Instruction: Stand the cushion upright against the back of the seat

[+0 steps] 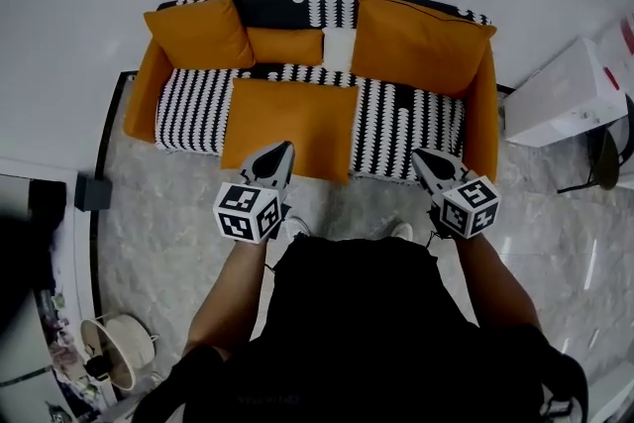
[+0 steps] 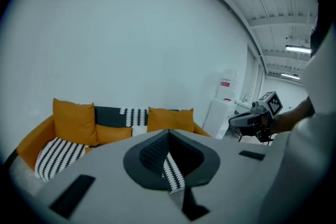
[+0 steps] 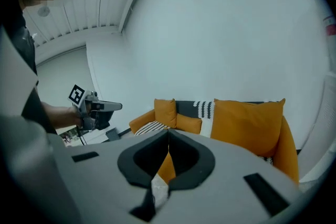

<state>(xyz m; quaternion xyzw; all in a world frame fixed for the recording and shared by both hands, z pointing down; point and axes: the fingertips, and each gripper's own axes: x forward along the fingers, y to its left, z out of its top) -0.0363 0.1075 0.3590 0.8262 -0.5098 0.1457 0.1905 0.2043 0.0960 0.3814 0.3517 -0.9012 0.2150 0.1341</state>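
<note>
A large orange cushion [image 1: 290, 127] lies flat on the striped seat of the sofa [image 1: 406, 119], its front edge hanging over the seat's front. Against the sofa back stand two orange cushions, one left [image 1: 198, 33] and one right [image 1: 416, 43], with a small orange one [image 1: 285, 46] between them. My left gripper [image 1: 281, 152] is shut and empty, its tip just over the flat cushion's front edge. My right gripper [image 1: 420, 159] is also shut and empty, near the seat's front right. In each gripper view the jaws meet in a closed line [image 2: 168, 135] [image 3: 168, 135].
A white cabinet [image 1: 570, 94] and a black chair [image 1: 606, 158] stand to the right of the sofa. A small dark box [image 1: 94, 191] and a white round fan [image 1: 119, 352] sit on the marble floor at the left. The person's feet [image 1: 297, 228] are close to the sofa front.
</note>
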